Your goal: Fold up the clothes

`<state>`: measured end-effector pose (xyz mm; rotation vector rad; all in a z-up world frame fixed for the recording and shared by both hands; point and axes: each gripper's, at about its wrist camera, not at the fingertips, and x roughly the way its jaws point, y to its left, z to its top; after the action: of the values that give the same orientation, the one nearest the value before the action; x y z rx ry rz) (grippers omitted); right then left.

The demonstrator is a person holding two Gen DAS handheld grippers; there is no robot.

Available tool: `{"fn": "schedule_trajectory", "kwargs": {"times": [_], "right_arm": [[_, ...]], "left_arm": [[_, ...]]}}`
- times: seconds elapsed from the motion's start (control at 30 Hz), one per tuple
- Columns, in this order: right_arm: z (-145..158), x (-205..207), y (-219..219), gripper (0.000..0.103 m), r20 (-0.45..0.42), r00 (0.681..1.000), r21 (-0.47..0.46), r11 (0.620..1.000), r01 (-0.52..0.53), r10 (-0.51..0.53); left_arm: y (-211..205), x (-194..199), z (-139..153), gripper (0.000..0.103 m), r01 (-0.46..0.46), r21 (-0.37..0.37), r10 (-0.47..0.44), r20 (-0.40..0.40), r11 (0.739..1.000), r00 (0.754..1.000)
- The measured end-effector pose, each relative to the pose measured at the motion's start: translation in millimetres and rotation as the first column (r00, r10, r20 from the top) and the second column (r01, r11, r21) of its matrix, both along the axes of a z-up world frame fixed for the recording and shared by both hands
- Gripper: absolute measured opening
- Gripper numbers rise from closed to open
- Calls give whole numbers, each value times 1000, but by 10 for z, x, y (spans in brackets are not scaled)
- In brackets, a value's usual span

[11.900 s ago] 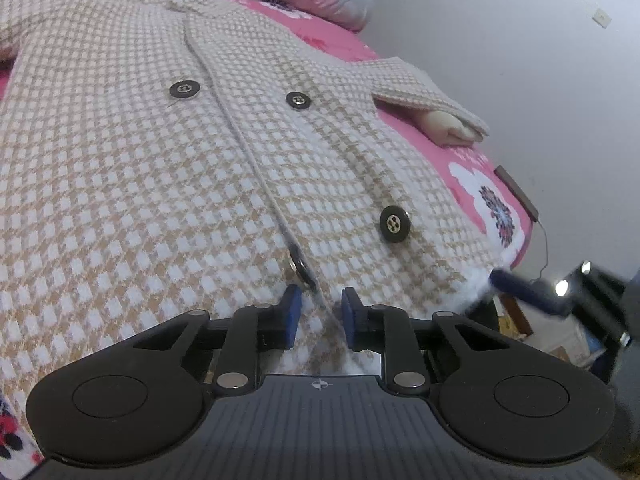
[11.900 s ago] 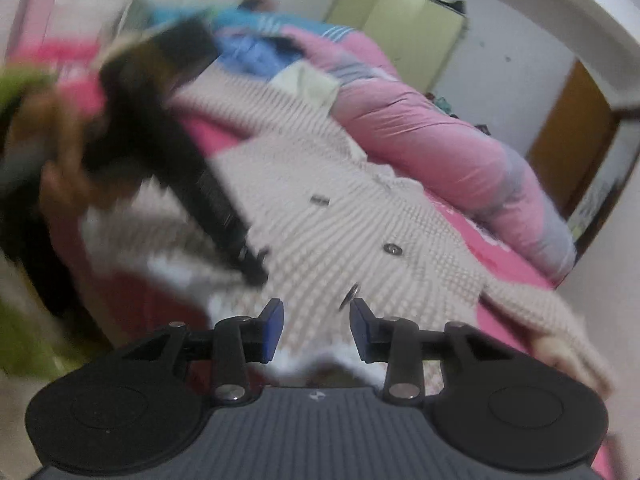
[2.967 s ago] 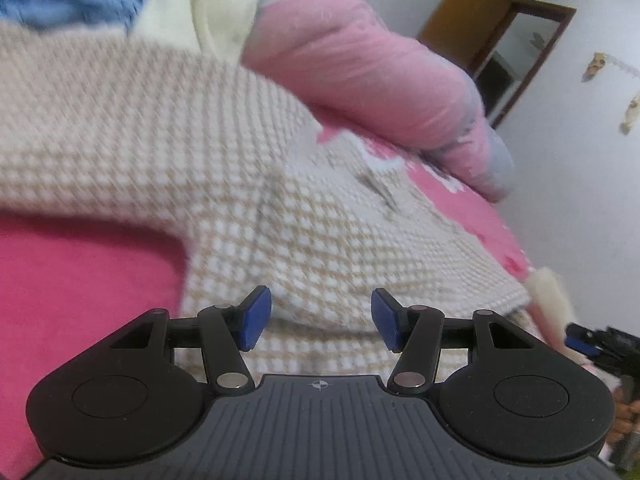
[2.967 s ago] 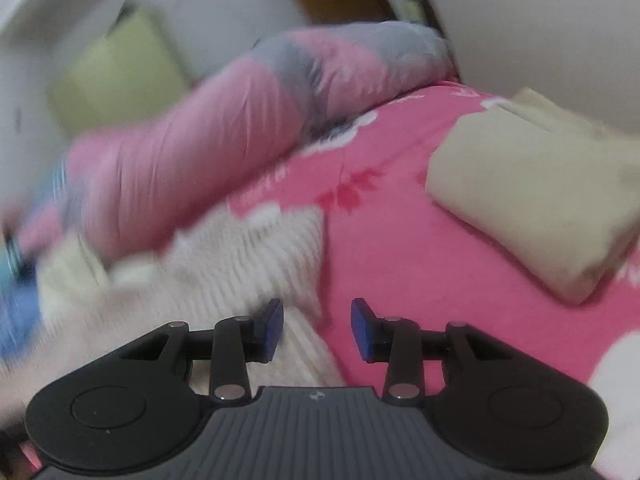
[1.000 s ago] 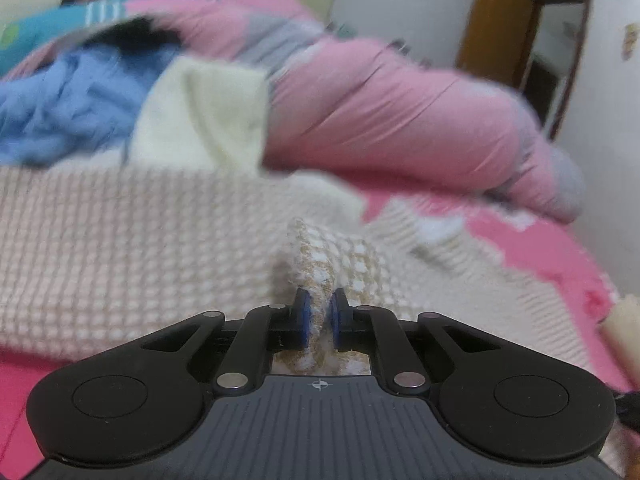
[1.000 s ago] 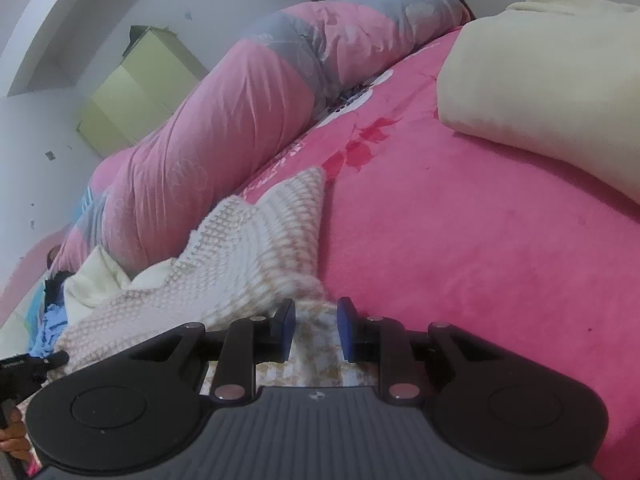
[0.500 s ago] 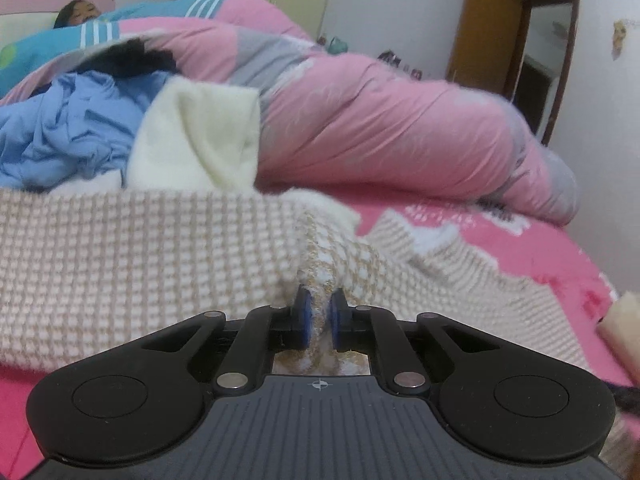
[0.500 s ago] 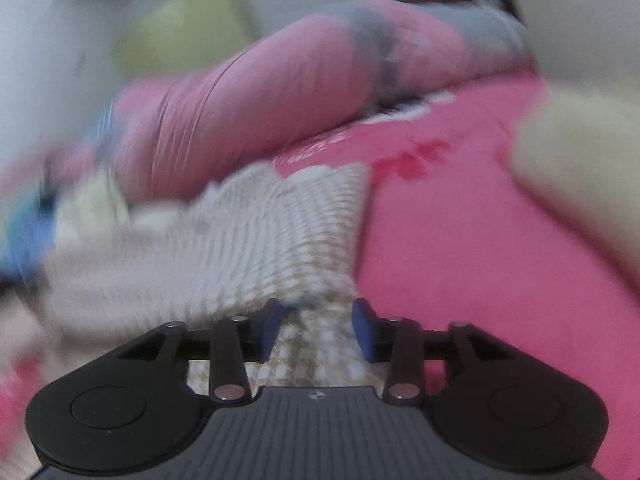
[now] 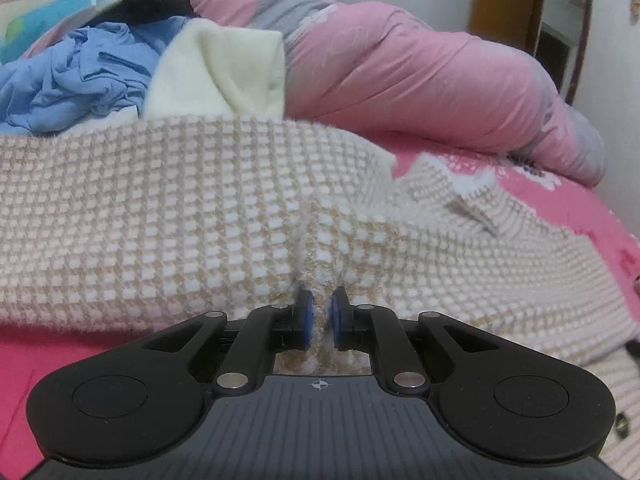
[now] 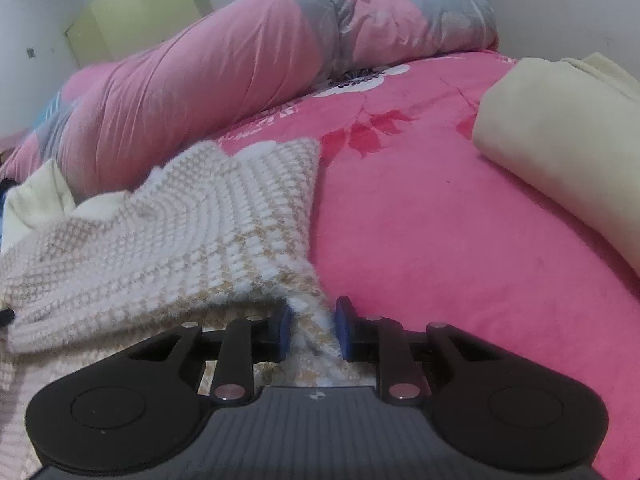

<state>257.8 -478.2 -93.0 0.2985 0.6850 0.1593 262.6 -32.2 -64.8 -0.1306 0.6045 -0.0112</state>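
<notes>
A beige-and-white checked knit coat (image 9: 160, 220) lies spread across the pink bed. My left gripper (image 9: 320, 320) is shut on a raised fold of it, the cloth pinched tight between the blue pads. In the right wrist view the coat (image 10: 180, 220) ends at its right edge against the pink sheet. My right gripper (image 10: 312, 328) has that edge between its pads; its jaws are closing, and the fabric fills the gap between them.
A rolled pink-and-grey quilt (image 9: 400, 72) runs along the far side of the bed. Blue clothes (image 9: 80, 80) and a cream garment (image 9: 224, 68) are piled behind the coat. A folded cream garment (image 10: 560, 132) lies on the pink floral sheet (image 10: 420, 240) at the right.
The left gripper has sunk a little, still pinching the coat's fold. The right gripper's jaws widened half a second ago and have narrowed again on the coat's edge; its view has rolled.
</notes>
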Motion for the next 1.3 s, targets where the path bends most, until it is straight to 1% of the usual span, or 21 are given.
{"fn": "schedule_trajectory", "kwargs": {"times": [0.1,0.17,0.2,0.27,0.33,0.4,0.47,0.5,0.53,0.57,0.63,0.7,0.77,0.83,0.9,0.97,1.1,1.17,1.23,1.27,1.3], "right_arm": [[15,-22,31,26,2,1000,-20,1000,-4,4],[47,-42,73,29,7,1000,-41,999,-4,4],[71,-57,99,33,10,1000,-56,998,-5,5],[123,-128,133,41,10,1000,-99,995,-1,2],[200,-240,126,42,12,1000,-135,991,8,-6],[321,-393,79,42,29,999,-147,989,19,-15],[490,-491,28,40,72,997,-146,988,42,-31],[604,-503,20,37,100,994,-136,989,48,-34],[707,-485,34,36,128,991,-124,991,47,-31],[791,-420,90,32,152,988,-124,991,41,-22],[950,-262,227,28,199,980,-130,991,24,2],[966,-37,356,23,218,975,-104,995,-9,32],[794,210,428,20,181,983,-99,995,-20,37],[398,487,434,20,53,998,-122,992,-29,36],[45,566,373,20,14,999,-132,990,-43,45],[141,588,328,21,-30,999,-153,988,-33,28],[612,676,404,20,41,997,-234,971,-51,62],[741,838,499,19,69,994,-242,968,-67,87],[645,1155,592,19,49,995,-248,966,-75,89],[518,1328,647,19,20,997,-258,963,-73,81],[274,1528,677,19,-49,998,-275,960,-60,48]], "left_arm": [[6,-8,-19,15,18,-4,-18,-4,1000,1000],[85,-25,-4,18,31,-50,-32,-13,998,999],[133,-41,6,20,37,-76,-38,-18,996,999],[234,-148,24,38,18,-104,-21,-31,994,999],[328,-306,92,39,-16,-105,14,-21,994,1000],[417,-472,190,39,-43,-110,45,10,993,999],[436,-617,346,39,-38,-112,48,87,993,995],[394,-631,407,40,-13,-110,26,115,994,993],[308,-588,447,43,36,-113,-22,127,993,992],[220,-542,484,44,85,-116,-69,137,990,988],[-5,-374,440,44,179,-123,-167,100,976,981],[-237,-196,268,44,223,-91,-218,60,971,974],[-345,-50,24,42,175,-13,-175,6,984,985],[-324,27,-186,40,160,2,-160,-20,987,987],[-300,-51,-227,40,188,7,-188,22,982,982],[-285,-79,-245,40,200,19,-200,33,980,979],[-205,-159,-286,40,194,-30,-191,64,981,979],[-193,-156,-301,40,194,-39,-191,72,980,979],[-183,-149,-312,41,195,-44,-191,78,980,978],[-175,-149,-316,41,199,-49,-194,82,979,978],[-167,-149,-320,41,202,-56,-197,86,978,977]]}}
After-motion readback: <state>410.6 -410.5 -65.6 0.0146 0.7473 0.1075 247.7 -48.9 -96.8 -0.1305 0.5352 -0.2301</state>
